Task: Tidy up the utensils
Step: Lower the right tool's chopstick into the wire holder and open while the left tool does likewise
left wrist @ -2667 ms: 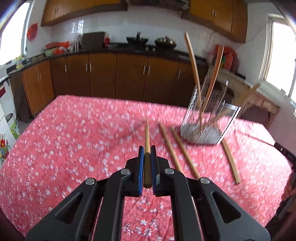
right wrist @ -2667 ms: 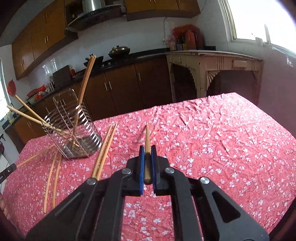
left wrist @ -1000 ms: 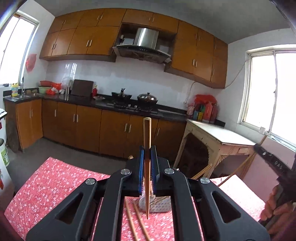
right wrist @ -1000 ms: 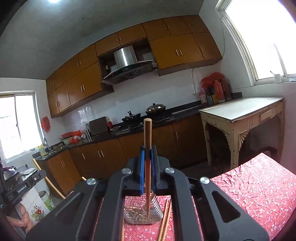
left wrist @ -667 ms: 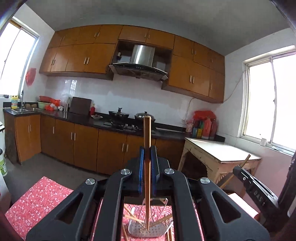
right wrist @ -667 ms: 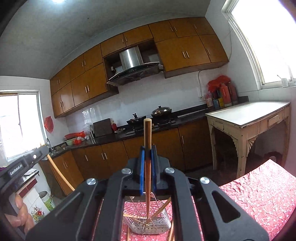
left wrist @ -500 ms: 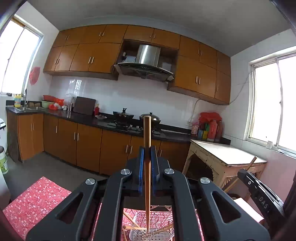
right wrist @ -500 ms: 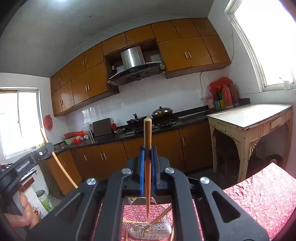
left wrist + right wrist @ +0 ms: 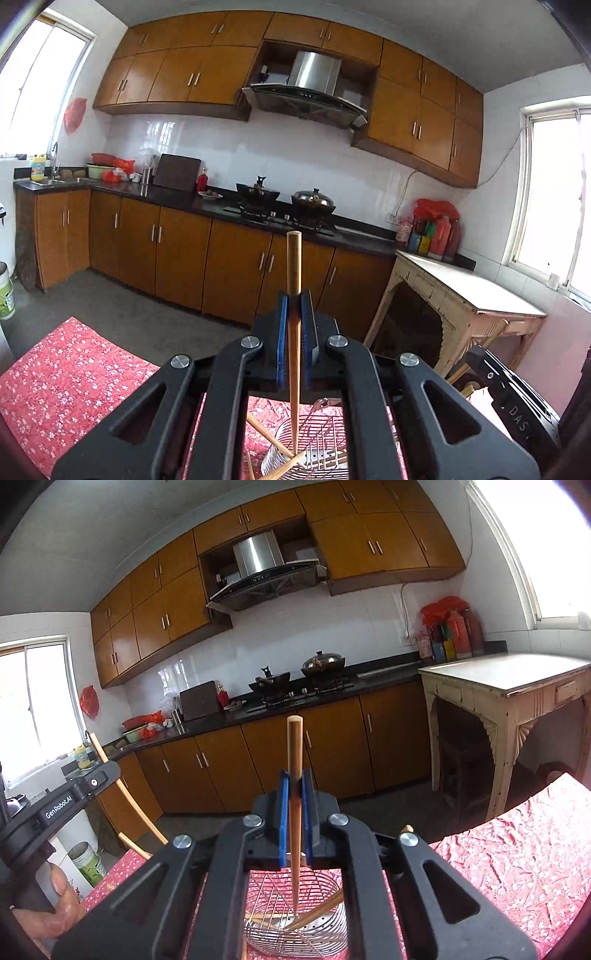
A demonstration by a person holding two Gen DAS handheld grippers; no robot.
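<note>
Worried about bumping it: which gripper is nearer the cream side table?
Right. The right gripper stands toward the side table; the left gripper stands beyond it, farther off.

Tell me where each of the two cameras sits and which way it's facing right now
Left wrist: rides the left hand-held gripper, facing the kitchen counter; its chopstick points into the wire holder; right hand-held gripper at lower right.
Right wrist: rides the right hand-held gripper, facing the same counter; its own chopstick hangs over the holder; a hand at lower left.
Shared: stove, holder, red tablecloth.
</note>
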